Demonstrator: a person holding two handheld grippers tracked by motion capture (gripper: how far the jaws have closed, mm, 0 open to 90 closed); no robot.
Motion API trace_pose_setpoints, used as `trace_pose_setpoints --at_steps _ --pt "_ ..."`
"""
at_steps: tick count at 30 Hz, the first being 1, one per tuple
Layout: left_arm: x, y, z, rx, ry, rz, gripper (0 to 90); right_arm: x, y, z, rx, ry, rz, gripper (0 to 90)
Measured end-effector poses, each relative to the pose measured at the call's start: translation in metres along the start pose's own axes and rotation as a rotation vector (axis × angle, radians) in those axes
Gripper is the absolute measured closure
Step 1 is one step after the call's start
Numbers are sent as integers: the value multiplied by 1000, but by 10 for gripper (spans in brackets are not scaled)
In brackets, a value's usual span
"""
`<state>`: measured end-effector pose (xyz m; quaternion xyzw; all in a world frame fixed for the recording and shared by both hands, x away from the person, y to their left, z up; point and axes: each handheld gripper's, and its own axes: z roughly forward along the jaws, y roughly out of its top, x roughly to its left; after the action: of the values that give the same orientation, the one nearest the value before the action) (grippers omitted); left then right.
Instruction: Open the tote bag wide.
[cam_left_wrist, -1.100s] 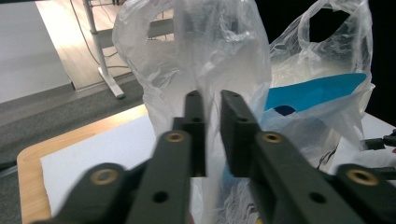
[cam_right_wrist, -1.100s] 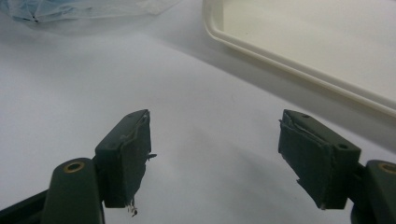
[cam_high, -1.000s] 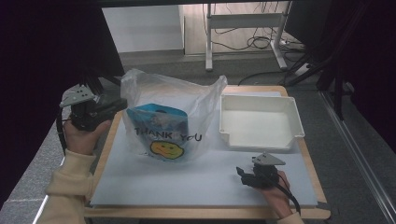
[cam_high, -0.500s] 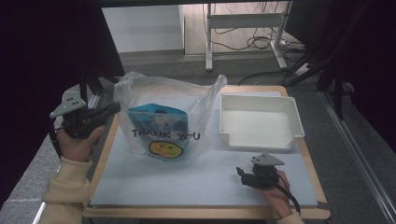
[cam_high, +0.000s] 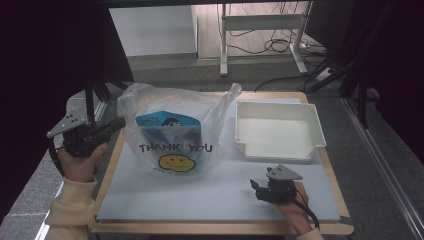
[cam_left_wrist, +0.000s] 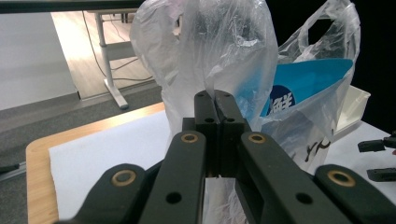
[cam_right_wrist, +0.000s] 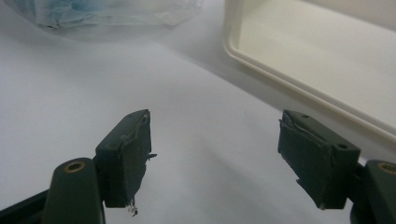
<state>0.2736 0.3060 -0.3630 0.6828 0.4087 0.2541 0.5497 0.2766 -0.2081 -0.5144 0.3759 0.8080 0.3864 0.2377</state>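
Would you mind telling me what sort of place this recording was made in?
Probably a lab or office workspace: a wooden table with a white mat, a desk frame with loose cables behind, and black curtains at the sides.

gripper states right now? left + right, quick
Left gripper: shut, pinching the plastic bag's film.
Right gripper: open, holding nothing, over the white mat.

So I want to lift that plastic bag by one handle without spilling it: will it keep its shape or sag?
The plastic bag looks thin and crinkled, so it will probably sag and stretch rather than keep its shape. The blue package inside seems to prop it upright; lifted from one side, it would likely tilt or slide. The left gripper is shut at the film, which may slip.
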Motion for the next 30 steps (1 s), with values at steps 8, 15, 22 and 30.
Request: trace_pose_setpoints --at_steps 8,15,22,30 --pt "0 -7 -7 -8 -1 -9 900 5 1 1 2 7 -16 259" --pt "0 -9 -9 -10 -3 -5 900 5 16 -7 -63 28 -3 282" --pt "1 -8 -5 -20 -23 0 900 9 47 -15 -134 62 -2 308" --pt "4 -9 -12 -21 -11 -8 900 10 103 -20 -220 99 -20 330"
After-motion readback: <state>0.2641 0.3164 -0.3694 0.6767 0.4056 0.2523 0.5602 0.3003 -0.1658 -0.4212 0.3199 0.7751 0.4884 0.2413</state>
